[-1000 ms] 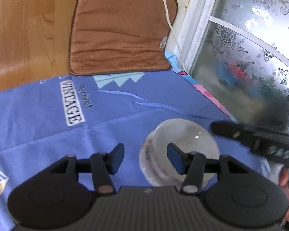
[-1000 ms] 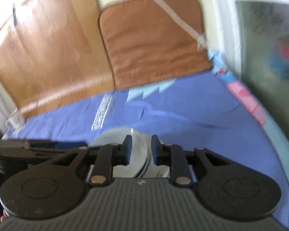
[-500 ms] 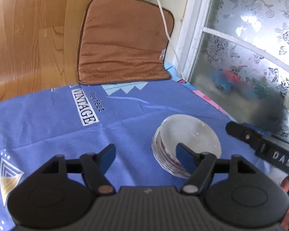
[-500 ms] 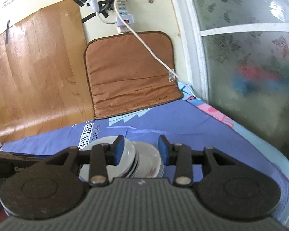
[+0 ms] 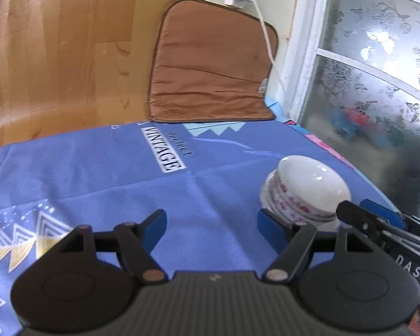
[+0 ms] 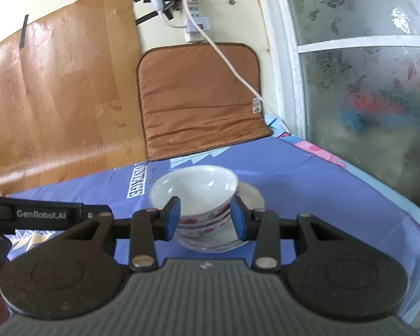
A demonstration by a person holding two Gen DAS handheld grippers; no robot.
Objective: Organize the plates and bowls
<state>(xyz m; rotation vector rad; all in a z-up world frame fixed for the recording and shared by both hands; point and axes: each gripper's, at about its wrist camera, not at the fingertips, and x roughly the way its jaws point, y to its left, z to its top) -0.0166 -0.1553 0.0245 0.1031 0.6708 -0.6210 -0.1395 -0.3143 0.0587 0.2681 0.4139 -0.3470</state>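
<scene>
a stack of white bowls [image 6: 203, 210] with red flower prints stands on the blue cloth [image 5: 98, 173], toward its right side and near the frosted window [image 5: 378, 84]. in the right wrist view a white plate [image 6: 252, 196] lies under the stack, its rim showing to the right of the bowls.

the right gripper [image 6: 205, 218] has its jaws spread on either side of the stack, the blue pads just beside the lower bowls; the pads do not seem to press on them, though the contact is hard to judge. in the left wrist view the same gripper comes in from the right edge, its tips at the near right of the stack.

the left gripper [image 5: 211, 228] hangs over the cloth with its jaws spread wide and nothing between them. the bowls sit just past its right finger [image 5: 271, 228].

at the far edge of the cloth a brown cushion [image 6: 198, 100] leans against the wall, with a white cable [image 6: 226, 61] running across it from a power strip [image 6: 194, 23].
</scene>
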